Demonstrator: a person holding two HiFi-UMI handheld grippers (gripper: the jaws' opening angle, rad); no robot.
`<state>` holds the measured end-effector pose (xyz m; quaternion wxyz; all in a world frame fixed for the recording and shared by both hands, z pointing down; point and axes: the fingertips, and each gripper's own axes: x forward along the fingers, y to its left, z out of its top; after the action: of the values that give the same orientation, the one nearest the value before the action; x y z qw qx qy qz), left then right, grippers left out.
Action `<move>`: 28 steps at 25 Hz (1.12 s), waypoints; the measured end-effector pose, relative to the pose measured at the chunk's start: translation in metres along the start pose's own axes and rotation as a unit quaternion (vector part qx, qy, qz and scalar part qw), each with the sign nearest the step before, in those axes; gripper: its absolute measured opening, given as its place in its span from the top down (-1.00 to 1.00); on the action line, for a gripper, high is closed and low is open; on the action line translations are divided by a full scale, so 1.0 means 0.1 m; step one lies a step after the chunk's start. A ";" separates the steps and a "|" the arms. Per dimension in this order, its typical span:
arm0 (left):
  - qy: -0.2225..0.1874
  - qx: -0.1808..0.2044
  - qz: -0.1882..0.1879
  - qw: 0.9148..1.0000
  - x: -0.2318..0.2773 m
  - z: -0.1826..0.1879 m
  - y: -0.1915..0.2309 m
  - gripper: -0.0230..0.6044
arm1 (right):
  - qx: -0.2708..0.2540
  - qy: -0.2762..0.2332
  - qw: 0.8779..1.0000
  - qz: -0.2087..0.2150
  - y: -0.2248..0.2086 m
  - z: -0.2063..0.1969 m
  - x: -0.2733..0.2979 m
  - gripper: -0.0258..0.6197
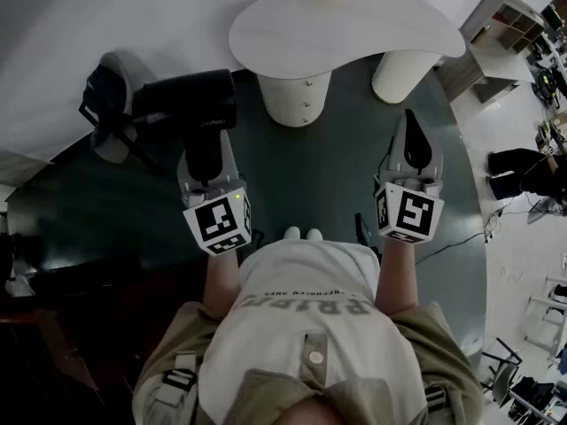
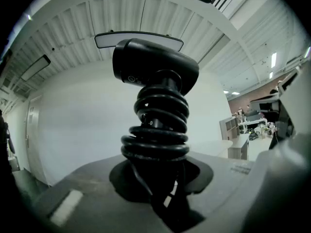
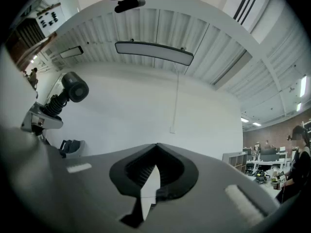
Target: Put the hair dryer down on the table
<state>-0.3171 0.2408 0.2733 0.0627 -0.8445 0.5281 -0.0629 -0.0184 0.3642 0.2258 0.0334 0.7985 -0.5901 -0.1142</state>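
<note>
Hair dryer point(image 1: 186, 103), black, is held off the table in the left gripper point(image 1: 205, 156), whose jaws are clamped on its handle. The handle runs straight out along the jaws and past their tips. The barrel sits crosswise at the far end, its long axis running from side to side across the gripper. Black cord point(image 2: 155, 130) is wound in tight coils round the handle, and the lowest coils and the handle's base disappear between the jaws. Which end of the barrel is the nozzle is hard to make out.

The right gripper point(image 1: 409, 120) is level with the left one and well apart from it, jaws together with nothing between them. The white curved table point(image 1: 354, 34) stands beyond both grippers' tips, well apart from the dryer; its far edge is cut off in the head view.
</note>
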 end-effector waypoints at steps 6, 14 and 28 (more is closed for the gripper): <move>0.006 0.000 -0.004 1.000 -0.01 -0.04 -0.01 0.54 | -0.002 0.001 1.000 0.000 0.02 -0.01 -0.03 0.93; 0.006 -0.001 -0.003 1.000 0.00 -0.04 -0.04 0.55 | -0.006 0.007 1.000 -0.002 0.02 -0.03 -0.05 0.93; 0.013 0.006 0.000 1.000 -0.02 -0.01 -0.09 0.54 | 0.077 -0.025 0.997 0.019 -0.12 0.05 -0.05 0.19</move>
<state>-0.3102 0.2465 0.2762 0.0609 -0.8435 0.5281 -0.0769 -0.0093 0.3729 0.2196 -0.0408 0.7842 -0.6129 -0.0875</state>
